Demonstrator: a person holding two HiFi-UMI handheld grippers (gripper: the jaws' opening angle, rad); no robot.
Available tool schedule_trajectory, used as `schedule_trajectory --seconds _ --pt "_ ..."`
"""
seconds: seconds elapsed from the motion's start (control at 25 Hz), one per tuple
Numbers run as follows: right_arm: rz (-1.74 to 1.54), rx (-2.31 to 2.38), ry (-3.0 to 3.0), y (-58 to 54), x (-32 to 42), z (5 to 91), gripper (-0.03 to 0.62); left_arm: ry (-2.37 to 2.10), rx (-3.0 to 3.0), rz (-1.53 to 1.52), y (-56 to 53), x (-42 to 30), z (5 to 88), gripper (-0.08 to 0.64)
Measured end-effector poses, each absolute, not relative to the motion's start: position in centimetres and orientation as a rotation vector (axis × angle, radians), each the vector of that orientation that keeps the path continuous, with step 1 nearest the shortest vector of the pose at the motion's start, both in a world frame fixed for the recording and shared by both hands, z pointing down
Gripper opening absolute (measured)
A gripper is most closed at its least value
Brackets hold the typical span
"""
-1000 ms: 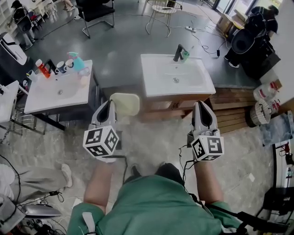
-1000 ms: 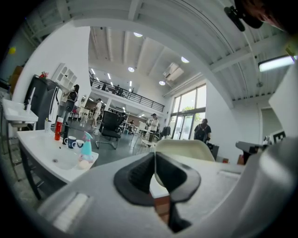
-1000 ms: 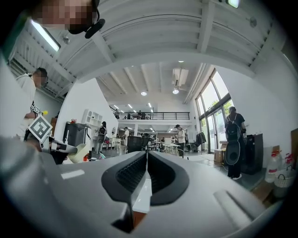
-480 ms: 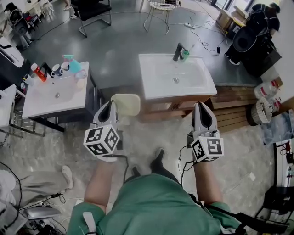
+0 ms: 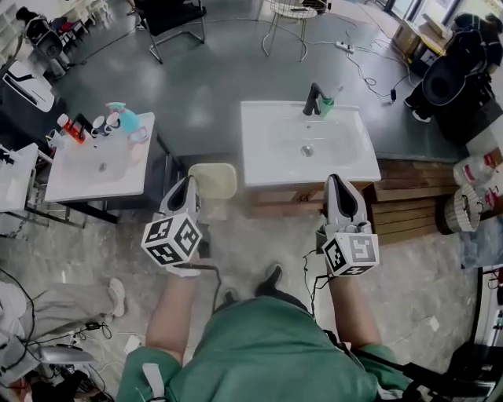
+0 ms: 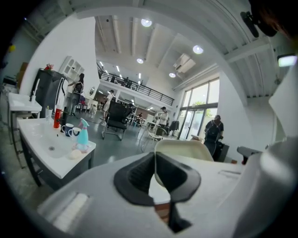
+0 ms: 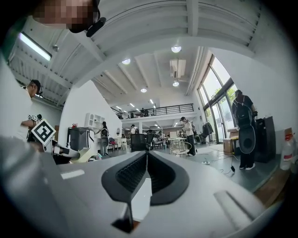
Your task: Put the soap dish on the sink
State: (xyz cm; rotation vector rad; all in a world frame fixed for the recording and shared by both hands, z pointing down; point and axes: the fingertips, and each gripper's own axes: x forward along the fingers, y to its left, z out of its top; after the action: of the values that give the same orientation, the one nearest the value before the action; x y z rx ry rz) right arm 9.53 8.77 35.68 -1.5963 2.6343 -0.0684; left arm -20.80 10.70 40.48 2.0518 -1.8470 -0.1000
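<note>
The cream soap dish hangs over the floor, pinched by its near edge in my left gripper, which is shut on it. In the left gripper view the dish rises just beyond the jaws. The white sink, with a black faucet and a green cup at its far edge, stands ahead and to the right of the dish. My right gripper is shut on nothing, level with the sink's front edge.
A second white washstand at the left carries a blue spray bottle, mugs and a red bottle. Wooden boards lie right of the sink. A black chair and a wire stool stand farther off, with cables on the floor.
The person has stepped forward, so the sink and washstand sit nearer to both grippers. The grippers keep the same pose, and the soap dish stays in the left one.
</note>
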Motion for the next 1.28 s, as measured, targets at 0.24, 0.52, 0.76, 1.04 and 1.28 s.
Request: schedule_trajectory --seconds 0.24,0.52,0.76,1.04,1.28 --pt "-0.126 -1.515 2.643 4.4 12.6 36.2 0.009 -1.893 2.021 -0.052 7.5 -17.2 40.6 0.008" --pt "-0.162 -1.484 2.632 1.7 17.0 36.3 0.009 -1.880 1.964 -0.063 5.0 -13.3 41.0 0.009" --pt "-0.183 -1.489 2.617 -0.4 18.8 36.6 0.009 -1.894 1.955 -0.052 3.0 -12.3 40.9 0.009" --pt "-0.196 -1.506 2.628 -3.1 19.2 37.5 0.009 -1.877 1.940 -0.037 -0.3 -12.1 42.5 0.009" --pt "-0.180 -1.551 2.640 -6.6 19.1 37.6 0.009 -1.830 1.942 -0.033 -4.7 -11.9 44.0 0.009"
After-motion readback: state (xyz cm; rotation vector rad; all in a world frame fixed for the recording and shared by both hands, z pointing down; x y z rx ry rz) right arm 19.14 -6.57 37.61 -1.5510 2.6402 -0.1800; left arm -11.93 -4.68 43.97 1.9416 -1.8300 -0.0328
